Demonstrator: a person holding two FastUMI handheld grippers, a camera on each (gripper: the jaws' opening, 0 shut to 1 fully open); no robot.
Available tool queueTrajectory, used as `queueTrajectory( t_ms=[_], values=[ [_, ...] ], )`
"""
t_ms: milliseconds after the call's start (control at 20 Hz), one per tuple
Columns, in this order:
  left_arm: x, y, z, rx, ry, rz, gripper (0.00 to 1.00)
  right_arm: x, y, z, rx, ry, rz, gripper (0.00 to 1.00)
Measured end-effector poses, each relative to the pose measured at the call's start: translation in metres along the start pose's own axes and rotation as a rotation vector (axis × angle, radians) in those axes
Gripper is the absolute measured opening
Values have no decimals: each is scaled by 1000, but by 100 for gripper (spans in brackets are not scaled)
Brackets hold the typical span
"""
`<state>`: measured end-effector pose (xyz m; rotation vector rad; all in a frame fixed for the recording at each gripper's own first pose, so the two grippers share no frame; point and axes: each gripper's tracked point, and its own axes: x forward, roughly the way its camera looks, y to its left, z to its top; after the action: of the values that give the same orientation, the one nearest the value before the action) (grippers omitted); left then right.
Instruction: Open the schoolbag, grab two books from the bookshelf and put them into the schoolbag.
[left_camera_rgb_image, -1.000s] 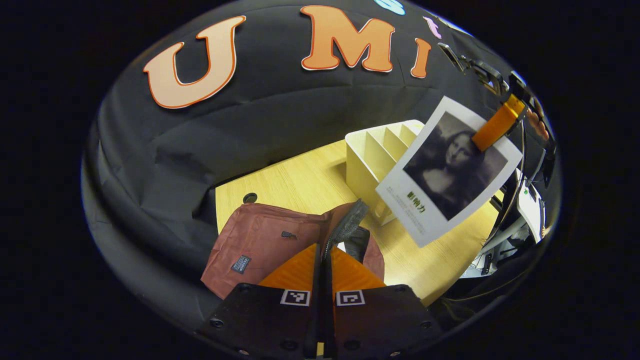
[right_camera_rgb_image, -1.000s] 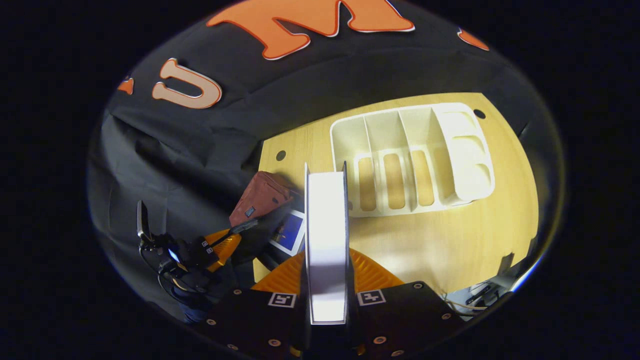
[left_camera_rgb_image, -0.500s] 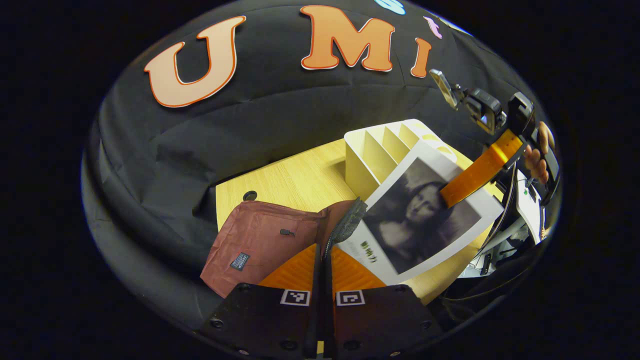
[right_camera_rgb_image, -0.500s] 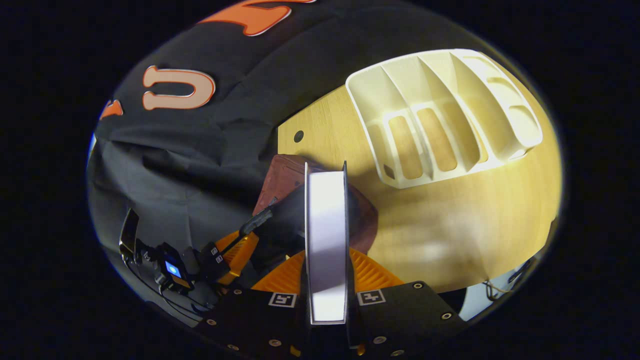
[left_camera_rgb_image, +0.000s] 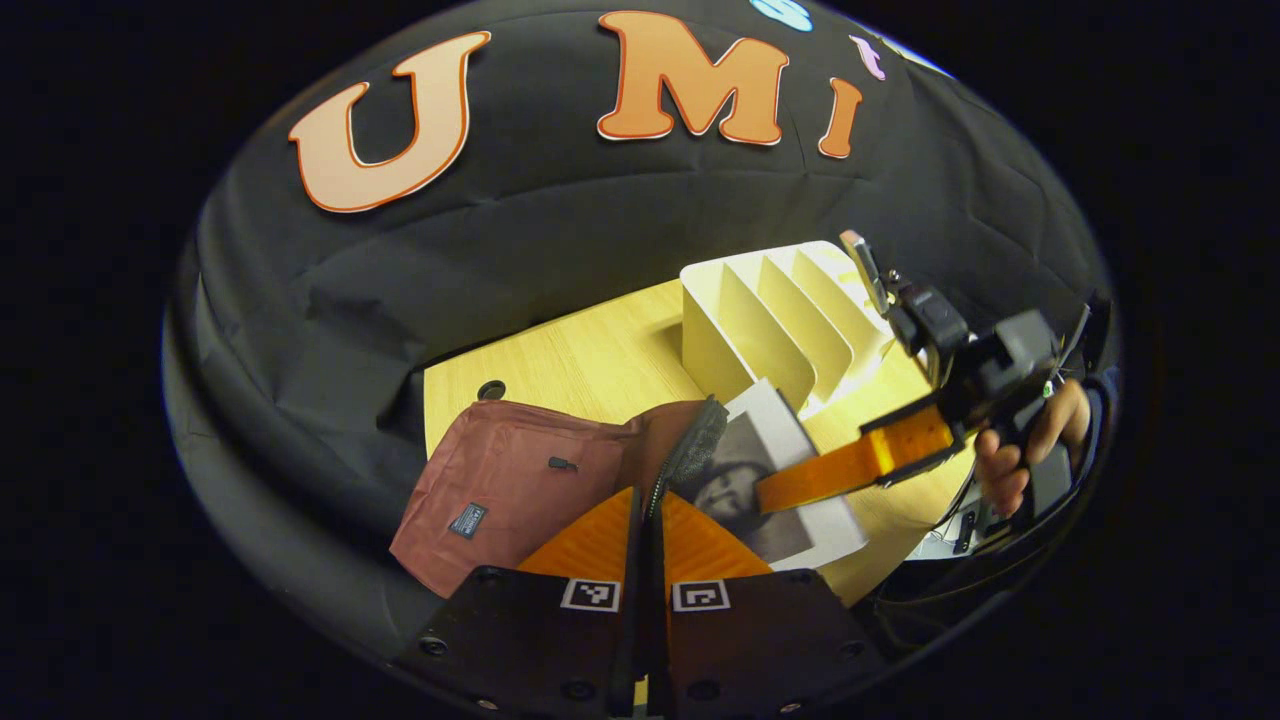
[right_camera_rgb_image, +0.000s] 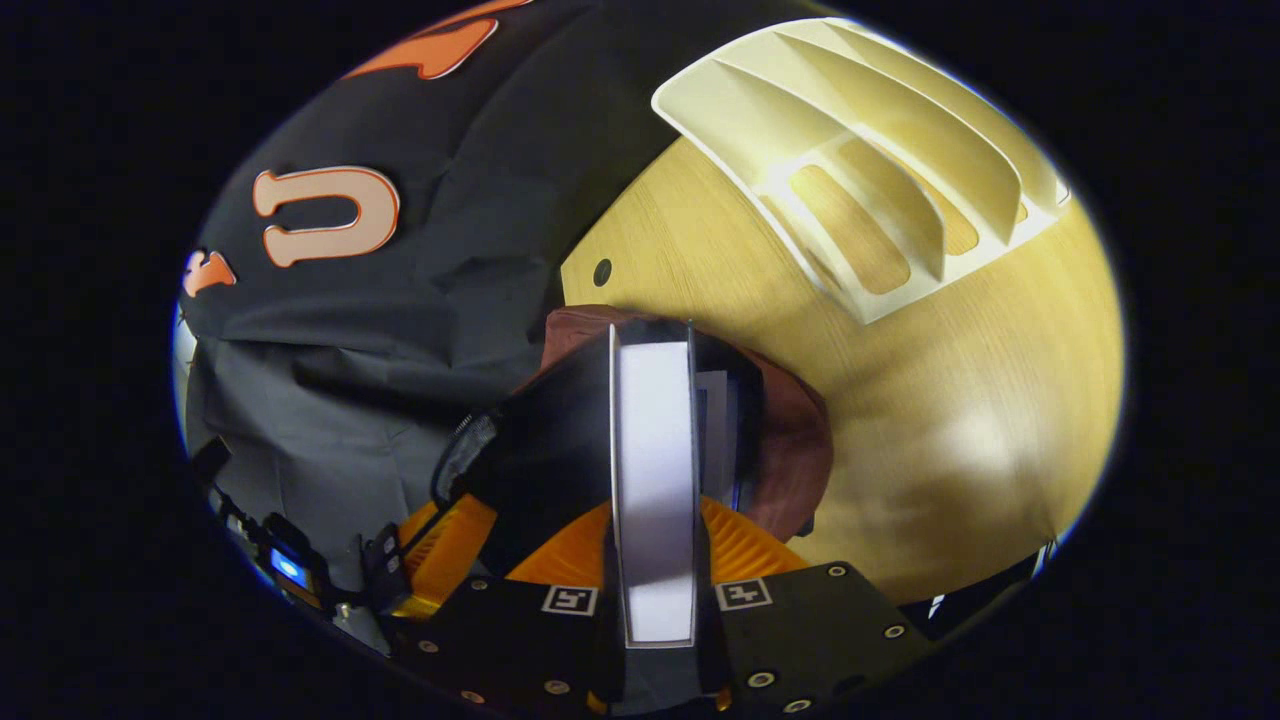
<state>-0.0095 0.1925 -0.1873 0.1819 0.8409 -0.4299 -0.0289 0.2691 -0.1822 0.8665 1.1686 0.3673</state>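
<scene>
Your left tongs (left_camera_rgb_image: 648, 500) were clenched on the schoolbag's (left_camera_rgb_image: 520, 480) open rim. Your right tongs (right_camera_rgb_image: 655, 540) gripped a book (right_camera_rgb_image: 655, 480) halfway into its mouth; the bookshelf (left_camera_rgb_image: 770, 310) on the desk (left_camera_rgb_image: 590, 360) looked bare, so only letting go remained.

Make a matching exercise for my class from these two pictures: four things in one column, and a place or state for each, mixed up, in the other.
Things
1. book
2. schoolbag
3. bookshelf
4. left gripper

Places or states
a. empty, standing on the table
b. pinching the edge of the bag's opening
c. clamped in the right gripper, its far end in the bag's mouth
d. lying on the table, held open

Pairs: 1-c, 2-d, 3-a, 4-b
</scene>
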Motion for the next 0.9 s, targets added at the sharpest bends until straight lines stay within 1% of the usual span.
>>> queueTrajectory(
  t_ms=[100,500,700,900],
  values=[
    [-2,-5,3,10,-5,-5,5,1,1,-5,27,-24,25,28],
    [-8,-19,4,45,1,-22,5,29,0,-17,26,-54,80,28],
    [-11,-19,5,33,0,-24,5,53,-1,-23,3,-61,89,29],
    [-12,-16,7,34,-1,-22,5,80,8,-26,-4,-45,109,29]
  ],
)
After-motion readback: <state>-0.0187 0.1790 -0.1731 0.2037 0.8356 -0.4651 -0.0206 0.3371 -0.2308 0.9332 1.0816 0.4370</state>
